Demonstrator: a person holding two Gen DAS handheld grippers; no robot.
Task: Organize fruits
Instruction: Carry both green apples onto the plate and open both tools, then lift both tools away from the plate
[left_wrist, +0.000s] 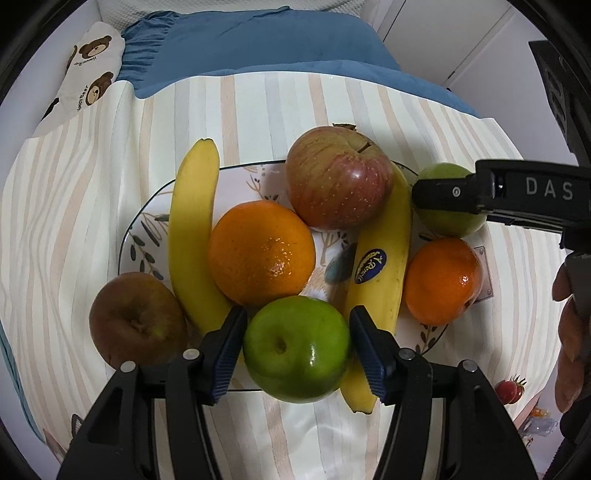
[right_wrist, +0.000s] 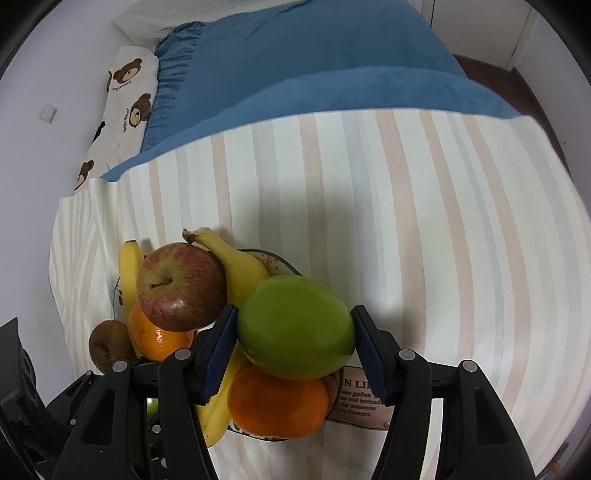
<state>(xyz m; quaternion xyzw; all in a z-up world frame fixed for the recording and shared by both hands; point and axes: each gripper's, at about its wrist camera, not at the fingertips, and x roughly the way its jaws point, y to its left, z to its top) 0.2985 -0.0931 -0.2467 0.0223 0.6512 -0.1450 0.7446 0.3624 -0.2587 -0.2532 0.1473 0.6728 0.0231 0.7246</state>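
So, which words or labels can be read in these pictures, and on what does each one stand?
"DAS": on the right tongs' black body.
"Happy Bear": on the bear-print pillow, small and partly blurred.
"...for someone", "...flowers.": on the cream label sewn to the striped cloth; the other lines are cut off.
Blue sticker on the banana: brand unreadable.

Plate (left_wrist: 236, 177), leaf-patterned, dark-rimmed, bears two bananas (left_wrist: 192, 236), two oranges (left_wrist: 262, 253), one red apple (left_wrist: 338, 177) and two green apples (left_wrist: 297, 349). A brownish apple (left_wrist: 138, 319) lies just beside the plate on striped cloth.
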